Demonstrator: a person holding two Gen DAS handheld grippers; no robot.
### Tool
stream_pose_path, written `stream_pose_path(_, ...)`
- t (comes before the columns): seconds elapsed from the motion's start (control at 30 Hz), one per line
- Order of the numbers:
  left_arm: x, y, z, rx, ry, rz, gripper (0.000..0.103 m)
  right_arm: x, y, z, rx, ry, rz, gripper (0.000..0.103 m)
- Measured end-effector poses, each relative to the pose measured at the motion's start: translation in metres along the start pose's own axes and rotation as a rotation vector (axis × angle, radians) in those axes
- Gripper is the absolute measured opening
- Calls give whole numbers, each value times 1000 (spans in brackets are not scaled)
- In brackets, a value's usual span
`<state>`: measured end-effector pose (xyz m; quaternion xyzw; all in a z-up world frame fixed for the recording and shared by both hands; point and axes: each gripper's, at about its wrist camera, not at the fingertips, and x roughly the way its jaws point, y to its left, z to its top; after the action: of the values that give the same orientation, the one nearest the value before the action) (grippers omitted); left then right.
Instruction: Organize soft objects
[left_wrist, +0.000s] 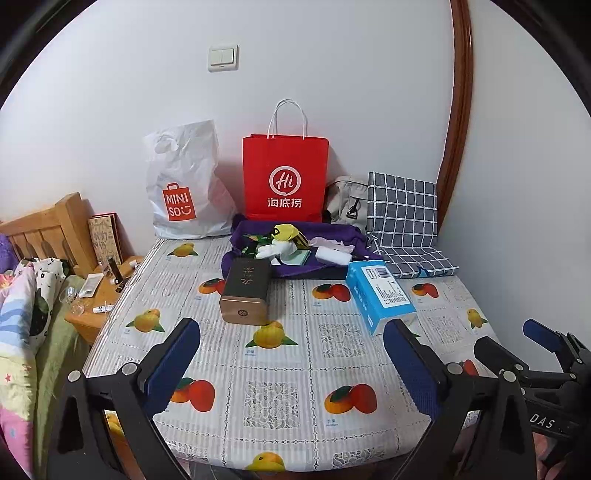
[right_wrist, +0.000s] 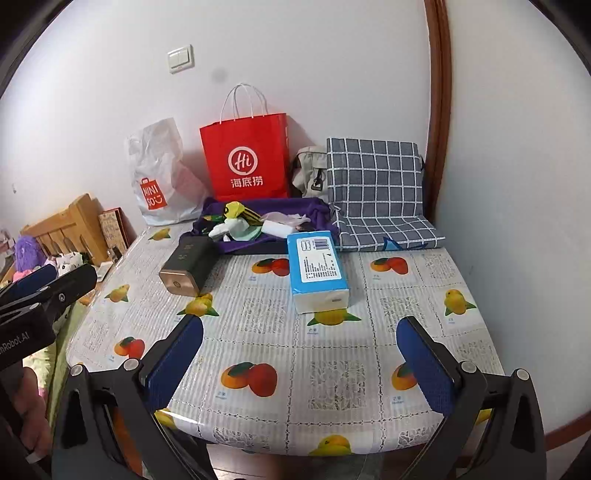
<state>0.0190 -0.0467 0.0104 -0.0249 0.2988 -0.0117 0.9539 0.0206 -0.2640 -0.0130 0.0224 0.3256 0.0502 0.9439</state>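
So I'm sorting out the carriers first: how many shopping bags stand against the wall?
2: a white plastic bag at the left and a red paper bag beside it, behind the purple cloth. More could be hidden behind them.

White wall (left_wrist: 332, 74) w/ light switch (left_wrist: 222, 57), brown door frame (left_wrist: 460, 110), wooden headboard (left_wrist: 48, 229) at left.

It was a home bedroom; a wooden bed headboard (left_wrist: 48, 229) and patterned quilt (left_wrist: 18, 321) stood left of the fruit-print oilcloth-covered surface (left_wrist: 280, 369); shopping bags leaned on the white wall.
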Motion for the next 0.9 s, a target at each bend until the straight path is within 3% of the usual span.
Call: stream_pose_path(0.9,-5,3,-3,-13,4,8,101,-7,5,-1,-5,-10,3,103)
